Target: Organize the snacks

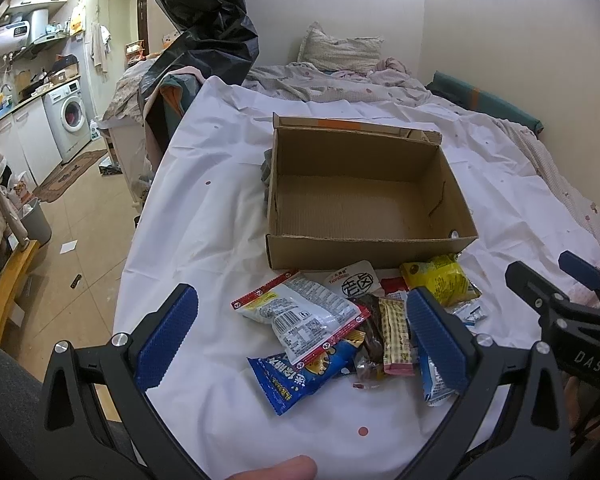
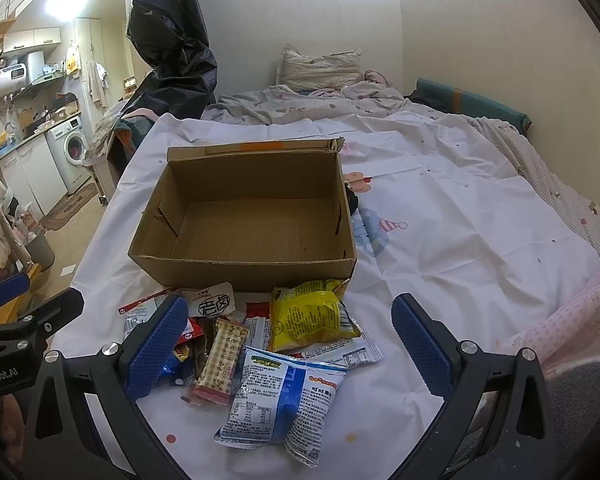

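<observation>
Snacks [image 2: 284, 344] heaped, checkered bar [image 2: 220, 356] lengthwise toward box [image 2: 244, 268]

The white snack packet [image 1: 354, 282] just in front of the cardboard box carries two big black characters, 老卤, with "Tiandean" or something close to it in small red letters above; the same characters show on it from the right wrist view [image 2: 214, 299]. The black body of the right gripper [image 1: 580, 334] reads "DAS". The left gripper [image 2: 4, 364] shows "enRobot.AI", mirrored and cut off. The blue-and-white packet [image 2: 284, 396] has 旺旺 in red. The remaining print is too small to read.
</observation>
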### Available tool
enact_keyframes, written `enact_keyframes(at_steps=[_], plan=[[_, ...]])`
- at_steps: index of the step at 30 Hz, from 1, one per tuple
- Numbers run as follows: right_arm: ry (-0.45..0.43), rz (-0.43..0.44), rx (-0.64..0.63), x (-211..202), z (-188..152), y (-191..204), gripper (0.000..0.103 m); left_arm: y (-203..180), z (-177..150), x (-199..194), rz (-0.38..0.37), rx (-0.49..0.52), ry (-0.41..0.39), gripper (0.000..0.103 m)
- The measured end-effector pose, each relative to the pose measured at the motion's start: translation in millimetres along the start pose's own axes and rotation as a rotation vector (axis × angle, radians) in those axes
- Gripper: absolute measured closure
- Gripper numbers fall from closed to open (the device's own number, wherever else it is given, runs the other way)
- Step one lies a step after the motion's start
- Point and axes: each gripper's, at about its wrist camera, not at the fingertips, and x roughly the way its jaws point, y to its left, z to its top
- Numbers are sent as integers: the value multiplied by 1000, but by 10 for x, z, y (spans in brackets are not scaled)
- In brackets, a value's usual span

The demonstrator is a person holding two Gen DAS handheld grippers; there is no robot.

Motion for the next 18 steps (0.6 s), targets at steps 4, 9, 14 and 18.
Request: enact_keyframes(at_steps=[4,9,14,18], plan=[[2,0,0,-7,2,0,0,-6,16,-12,-1,2,-3,0],[2,1,-1,-4,-7,-1,0,-15,34,-14,1,1,-2,0],[6,2,2,5,-17,-6,0,-18,37,-21,0,4,-6,0],[6,4,-1,6,-18,-10,0,-21,30,-22,-1,4,-6,0]])
